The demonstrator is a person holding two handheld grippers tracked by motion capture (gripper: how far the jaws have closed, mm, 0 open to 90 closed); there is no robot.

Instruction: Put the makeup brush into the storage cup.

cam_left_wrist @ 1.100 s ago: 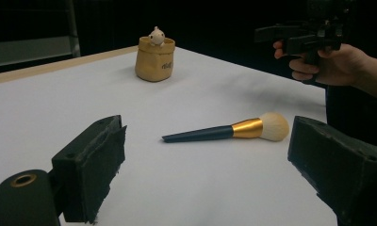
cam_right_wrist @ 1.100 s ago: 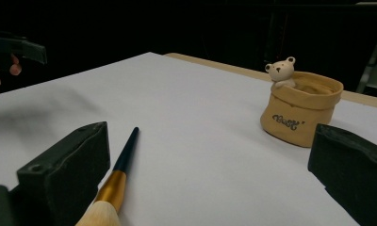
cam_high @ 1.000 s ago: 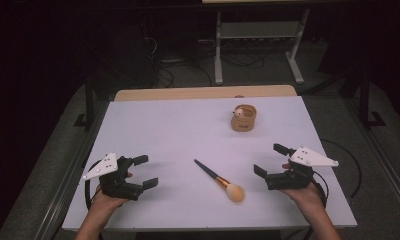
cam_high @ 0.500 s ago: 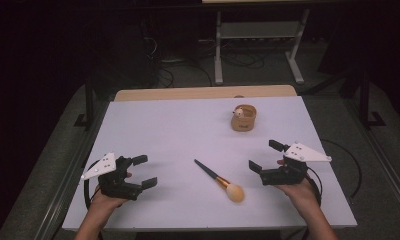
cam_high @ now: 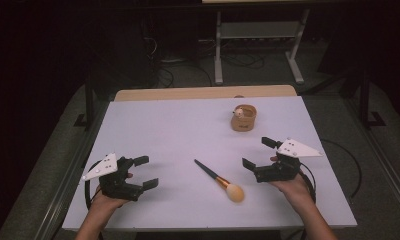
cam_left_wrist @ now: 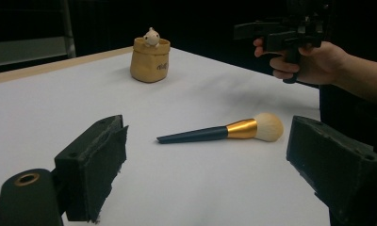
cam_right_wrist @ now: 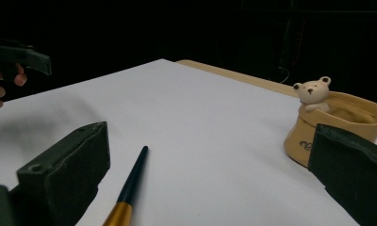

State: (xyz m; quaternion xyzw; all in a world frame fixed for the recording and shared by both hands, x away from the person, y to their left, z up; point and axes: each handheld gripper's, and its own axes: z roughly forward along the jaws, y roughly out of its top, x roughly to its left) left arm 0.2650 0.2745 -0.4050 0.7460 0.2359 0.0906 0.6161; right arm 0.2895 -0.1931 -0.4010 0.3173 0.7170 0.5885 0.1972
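A makeup brush with a dark handle, gold ferrule and pale bristles lies flat on the white table near the front middle. It appears in the left gripper view and its handle in the right gripper view. A tan pouch-shaped holder with a small bear figure stands upright at the back right. My left gripper is open, left of the brush, with nothing between its jaws. My right gripper is open, right of the brush, also holding nothing.
The table's far edge shows a strip of bare wood. Beyond it stand a metal frame and cables on a dark floor. Cables trail from both grippers near the front corners.
My right gripper has moved left and slightly forward, toward the brush. The left gripper, the brush and the holder have stayed put.
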